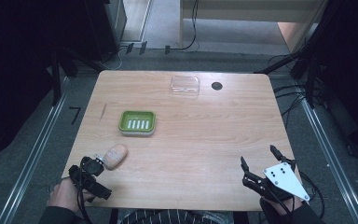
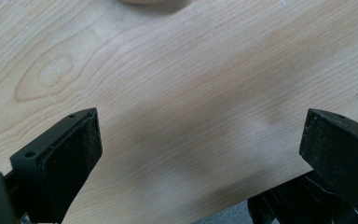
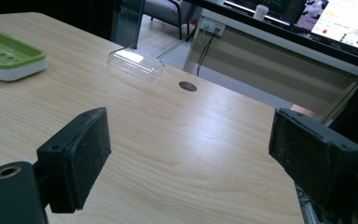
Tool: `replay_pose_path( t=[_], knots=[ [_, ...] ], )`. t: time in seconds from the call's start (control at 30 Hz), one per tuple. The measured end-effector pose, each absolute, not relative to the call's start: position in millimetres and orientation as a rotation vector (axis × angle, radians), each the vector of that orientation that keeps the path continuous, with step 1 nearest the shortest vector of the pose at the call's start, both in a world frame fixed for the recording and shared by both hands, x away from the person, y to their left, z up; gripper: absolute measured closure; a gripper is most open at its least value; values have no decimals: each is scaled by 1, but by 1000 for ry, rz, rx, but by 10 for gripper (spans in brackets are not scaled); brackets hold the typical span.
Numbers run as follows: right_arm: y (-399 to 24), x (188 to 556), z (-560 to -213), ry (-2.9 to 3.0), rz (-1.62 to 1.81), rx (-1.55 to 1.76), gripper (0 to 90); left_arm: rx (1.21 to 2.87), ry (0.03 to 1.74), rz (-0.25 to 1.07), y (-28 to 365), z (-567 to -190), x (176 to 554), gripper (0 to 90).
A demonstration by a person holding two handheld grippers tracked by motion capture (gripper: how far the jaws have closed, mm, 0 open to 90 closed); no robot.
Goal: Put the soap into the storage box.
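Left hand-held gripper [image 1: 98, 164] is sitting at the near-left corner of the pale wood-grain table [image 1: 200, 140], jaws spread wide w/ nothing between them. In the left gripper view bare wood is showing betw. the two black pads, and the rounded tan oval soap bar [image 2: 150, 2] is peeking in at the top edge, i.e. just ahead of the jaws. From the high view the soap bar [image 1: 114, 156] is lying flat on the table, touching or v. nearly touching the gripper's tip; can't tell which.

Right hand-held gripper [image 1: 258, 156] is hovering at the near-right corner, also released and empty, grey three-cornered plate on top, jaws pointing twd the far side.

Further out: a green rectangular slotted soap dish on a white base [image 1: 138, 122] is sitting mid-left on the table, beyond the soap, well apart from it. A clear plastic rectangular lid [image 1: 185, 86] is lying near the far edge, w/ a small dark round hole [image 1: 216, 86] in the tabletop just beside it.

Step in hand looks like the left gripper approaching the soap for a pick. To do it well, imo: push fwd till the bar is fully betw. the pads, not just at the tips; line jaws up across the bar's narrow width, not its length; keep low so pads are catching the sides, not the rounded top. Soap is prob. slick and curved, so squeeze centred and gently, else it's squirting out. Right gripper is best staying clear.
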State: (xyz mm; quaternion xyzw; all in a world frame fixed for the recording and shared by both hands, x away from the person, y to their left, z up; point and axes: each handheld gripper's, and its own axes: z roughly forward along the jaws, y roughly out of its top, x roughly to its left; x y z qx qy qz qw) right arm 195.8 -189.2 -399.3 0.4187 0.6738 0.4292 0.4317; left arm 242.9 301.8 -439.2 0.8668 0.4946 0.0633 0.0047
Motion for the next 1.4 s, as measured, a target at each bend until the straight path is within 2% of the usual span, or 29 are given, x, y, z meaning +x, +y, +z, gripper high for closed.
replay_pose_path(
  t=[0.67,1.4],
  knots=[
    [-190,197,-400,1683,1070,1048,135,2701,1543,194,299,-436,250,0],
    [-185,199,-400,1696,1063,1030,134,2687,1487,184,300,-433,282,0]
  ],
)
